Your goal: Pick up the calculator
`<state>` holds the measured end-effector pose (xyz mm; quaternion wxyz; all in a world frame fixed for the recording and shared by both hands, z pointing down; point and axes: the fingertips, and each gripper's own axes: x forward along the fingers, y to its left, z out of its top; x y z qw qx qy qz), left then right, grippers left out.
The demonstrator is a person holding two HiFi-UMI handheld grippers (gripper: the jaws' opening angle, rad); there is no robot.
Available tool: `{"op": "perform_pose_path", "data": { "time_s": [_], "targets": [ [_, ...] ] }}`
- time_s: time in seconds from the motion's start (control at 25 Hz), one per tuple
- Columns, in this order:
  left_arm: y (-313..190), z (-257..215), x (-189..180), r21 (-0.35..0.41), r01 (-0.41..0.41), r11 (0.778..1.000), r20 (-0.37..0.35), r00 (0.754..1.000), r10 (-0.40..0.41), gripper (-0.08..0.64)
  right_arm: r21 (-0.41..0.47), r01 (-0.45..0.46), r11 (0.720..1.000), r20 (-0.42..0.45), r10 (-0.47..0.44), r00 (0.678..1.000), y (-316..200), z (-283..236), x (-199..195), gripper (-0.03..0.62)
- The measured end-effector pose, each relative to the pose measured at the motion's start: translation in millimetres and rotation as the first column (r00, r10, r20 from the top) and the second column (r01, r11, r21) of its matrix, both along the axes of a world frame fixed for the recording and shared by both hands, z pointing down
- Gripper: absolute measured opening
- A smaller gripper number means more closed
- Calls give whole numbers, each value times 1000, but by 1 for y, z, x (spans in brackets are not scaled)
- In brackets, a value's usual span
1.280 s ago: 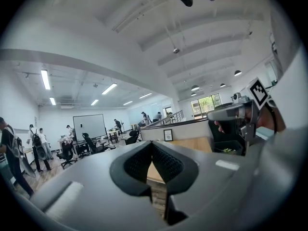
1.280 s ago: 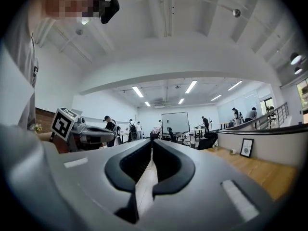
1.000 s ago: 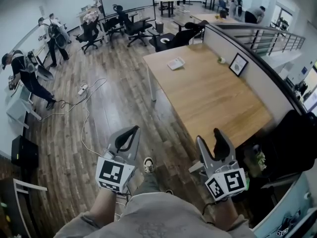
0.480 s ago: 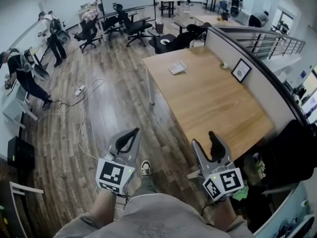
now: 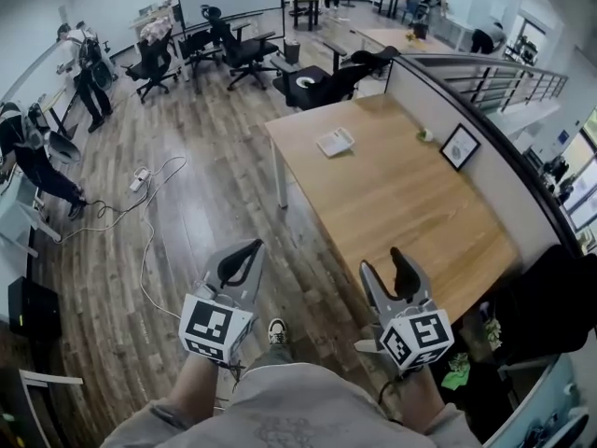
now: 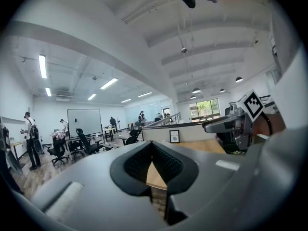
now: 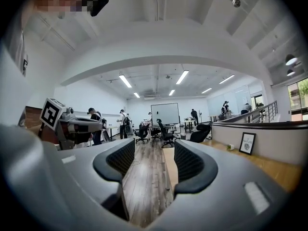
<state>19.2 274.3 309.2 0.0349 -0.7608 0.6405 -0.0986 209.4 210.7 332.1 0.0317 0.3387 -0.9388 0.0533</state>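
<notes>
The calculator [image 5: 335, 142], a flat pale slab, lies near the far left corner of the long wooden table [image 5: 401, 203]. Both grippers are held low in front of the person's body, well short of it and above the floor beside the table's near end. In the head view my left gripper [image 5: 246, 254] has its jaws closed into a loop with nothing inside. My right gripper [image 5: 388, 267] is open and holds nothing. In the left gripper view the left gripper [image 6: 152, 146] has its pads meeting at the tips. In the right gripper view the right gripper [image 7: 154, 150] shows a wide gap.
A grey partition [image 5: 485, 129] runs along the table's right side, with a framed picture [image 5: 460, 146] and a small cup-like object [image 5: 425, 135] beside it. Office chairs [image 5: 317, 80] stand beyond the table. A cable and power strip [image 5: 138, 177] lie on the wooden floor at left, near people [image 5: 82, 49].
The table and calculator have shifted slightly nearer and lower in the head view as the person comes forward. Both grippers keep their pose and state.
</notes>
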Motion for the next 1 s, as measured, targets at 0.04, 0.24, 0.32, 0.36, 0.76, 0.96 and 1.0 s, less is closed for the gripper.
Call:
{"op": "perform_pose_path", "data": {
  "time_s": [0.04,0.24,0.32,0.36,0.76,0.96,1.0],
  "targets": [
    [-9,-1,-9,-3,-5,1000,-1,1000,5,2,-6,-8,1000,-8,8,1000,-9,1,-9,244],
    [-56,-6,-64,-22,-48,999,-31,998,47,2,-25,-60,998,-26,59,998,-57,3,-58,242],
    [-74,-4,-86,-24,-55,998,-36,998,55,2,-40,-69,997,-31,68,997,-76,8,-78,244],
    [-84,-4,-97,-24,-59,998,-33,998,59,2,-44,-73,996,-33,72,997,-85,11,-89,243],
    [-158,-2,-171,-39,-117,992,-35,993,115,2,-94,-114,989,-50,110,993,-156,23,-164,243],
    [-192,14,-186,-48,-132,990,-57,990,129,2,-109,-128,986,-90,119,989,-191,40,-176,243],
    [-199,18,-189,-53,-133,990,-60,990,130,2,-112,-130,985,-95,120,988,-199,43,-179,243]
  ]
}}
